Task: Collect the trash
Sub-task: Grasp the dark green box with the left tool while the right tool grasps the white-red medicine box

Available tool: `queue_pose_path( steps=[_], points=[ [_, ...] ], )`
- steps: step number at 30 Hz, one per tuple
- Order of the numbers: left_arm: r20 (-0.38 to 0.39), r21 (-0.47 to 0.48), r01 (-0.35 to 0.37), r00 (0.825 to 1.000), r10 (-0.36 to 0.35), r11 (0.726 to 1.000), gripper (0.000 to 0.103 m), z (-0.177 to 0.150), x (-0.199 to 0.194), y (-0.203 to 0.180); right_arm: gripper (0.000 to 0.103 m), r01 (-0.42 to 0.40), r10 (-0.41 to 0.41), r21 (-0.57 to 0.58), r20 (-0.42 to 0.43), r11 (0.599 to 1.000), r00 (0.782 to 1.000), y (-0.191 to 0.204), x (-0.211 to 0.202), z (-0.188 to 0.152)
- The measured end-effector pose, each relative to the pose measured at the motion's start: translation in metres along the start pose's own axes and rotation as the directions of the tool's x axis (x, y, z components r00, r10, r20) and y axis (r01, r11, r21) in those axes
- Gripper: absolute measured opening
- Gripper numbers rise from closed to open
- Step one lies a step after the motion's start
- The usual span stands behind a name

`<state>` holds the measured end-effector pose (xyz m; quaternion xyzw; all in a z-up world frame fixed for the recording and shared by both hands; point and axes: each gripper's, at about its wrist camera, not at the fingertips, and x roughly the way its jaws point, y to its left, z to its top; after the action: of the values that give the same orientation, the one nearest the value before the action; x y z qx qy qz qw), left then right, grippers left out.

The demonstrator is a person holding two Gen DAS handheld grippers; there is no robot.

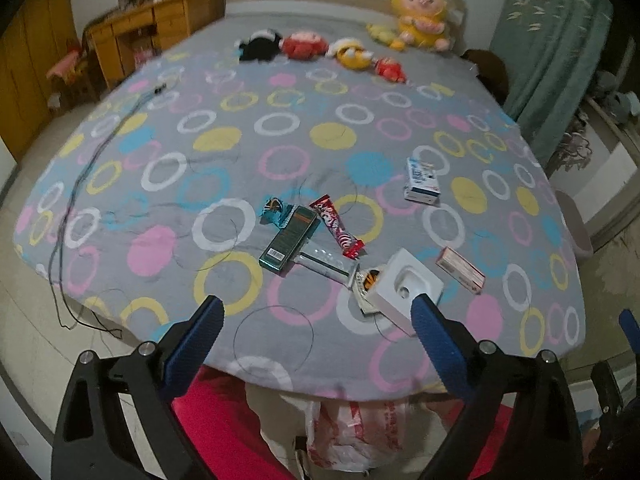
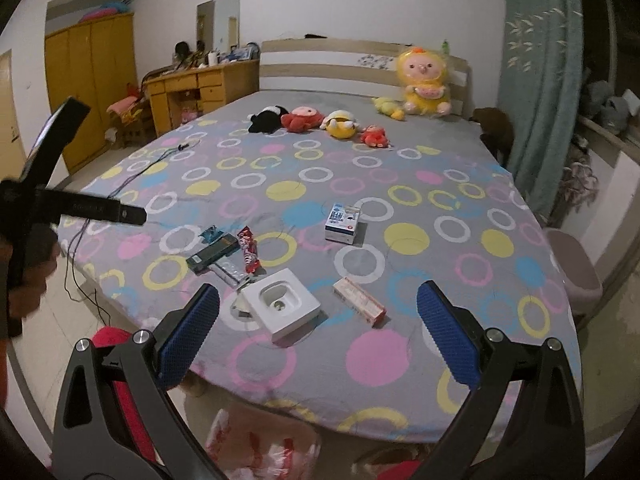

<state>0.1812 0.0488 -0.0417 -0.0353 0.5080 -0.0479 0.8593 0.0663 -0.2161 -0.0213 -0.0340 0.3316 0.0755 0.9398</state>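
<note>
While both grippers (image 1: 316, 320) (image 2: 318, 316) hang open and empty, we risk a bad grab.
At twelve o'clock, the white box (image 2: 281, 303) overlaps a wrapper (image 1: 362, 282); closing there could drag both.

Right gripper (image 2: 318, 332): jaws wide apart, above bed (image 2: 400, 184) edge.
White box (image 2: 281, 304): between fingers.
Bag (image 2: 264, 446): below.

Both cameras look from the foot of the bed (image 1: 280, 140) toward the headboard (image 2: 340, 60), over their own blue fingers. The left wrist view stands higher and looks more steeply down. The right wrist view sits further right and sees more of the room. Both share the white box (image 1: 404, 284) (image 2: 280, 304) and the plush toys (image 2: 320, 120).
</note>
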Motion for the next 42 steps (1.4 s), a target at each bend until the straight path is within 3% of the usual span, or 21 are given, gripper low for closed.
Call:
queue_pose_path(
  steps=[5,18,28,33,38,42],
  points=[
    [-0.093,-0.02,0.004,0.996,-0.006,1.0,0.081,0.033,0.046,0.017,0.097,-0.003,-0.001,-0.061,-0.063,0.998,0.998,-0.022,0.041,0.015],
    [-0.282,0.101,0.016,0.959,0.013,0.995,0.08,0.059,0.15,0.037,0.097,-0.085,0.048,-0.12,-0.284,0.989,0.958,-0.068,0.154,0.034],
    [-0.372,0.171,0.052,0.928,0.016,0.984,0.08,0.059,0.212,0.045,0.097,-0.15,0.075,-0.137,-0.443,0.979,0.893,-0.077,0.23,0.008],
    [-0.386,0.193,0.066,0.922,0.014,0.979,0.08,0.061,0.228,0.046,0.097,-0.168,0.07,-0.149,-0.509,0.974,0.858,-0.079,0.262,-0.01],
    [-0.415,0.193,0.077,0.91,0.01,0.978,0.07,0.06,0.245,0.05,0.09,-0.196,0.067,-0.173,-0.56,0.965,0.826,-0.075,0.288,-0.026],
    [-0.437,0.178,0.087,0.9,-0.001,0.98,0.07,0.059,0.256,0.056,0.09,-0.212,0.067,-0.175,-0.598,0.961,0.799,-0.072,0.309,-0.035]
  ],
)
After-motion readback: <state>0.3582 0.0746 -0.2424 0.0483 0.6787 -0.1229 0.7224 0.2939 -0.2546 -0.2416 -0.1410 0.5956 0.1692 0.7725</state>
